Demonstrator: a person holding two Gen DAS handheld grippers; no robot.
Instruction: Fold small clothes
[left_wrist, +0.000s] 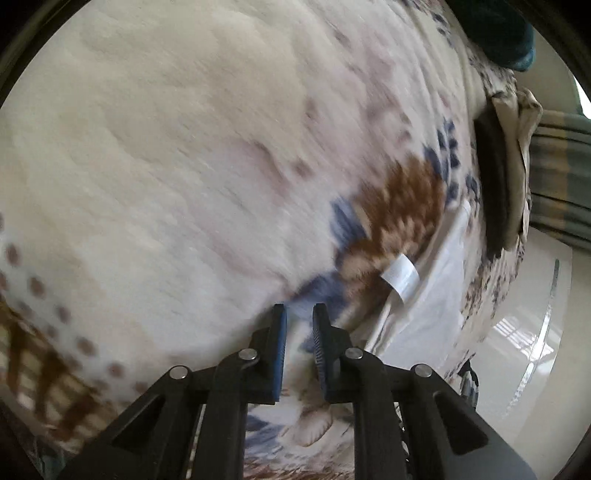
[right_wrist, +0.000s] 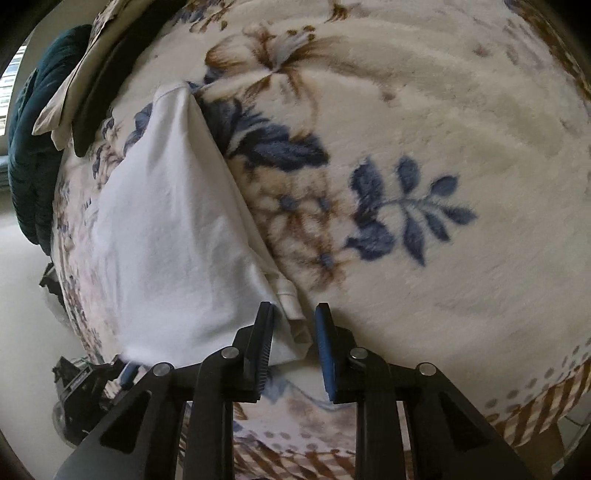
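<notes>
The right gripper (right_wrist: 293, 312), jaws narrow around the white garment's (right_wrist: 166, 221) hem, should pinch firmly before folding across the blanket (right_wrist: 443, 147).

Bed surface covered by cream fleece blanket (right_wrist: 461, 122), printed with blue leaves, brown flowers; dotted and brown lattice border seen at near edge. White garment (right_wrist: 173, 236) laid flat on blanket near left edge in right wrist view, one side fold raised; small white label (left_wrist: 400, 277) seen at garment edge in left wrist view. Beige folded cloth (right_wrist: 70, 92) and dark item (right_wrist: 107, 88) placed at far end of blanket, touching each other. Dark teal bundle (right_wrist: 33, 147) seen beyond them. Pale floor (left_wrist: 524, 387) visible beside bed.
</notes>
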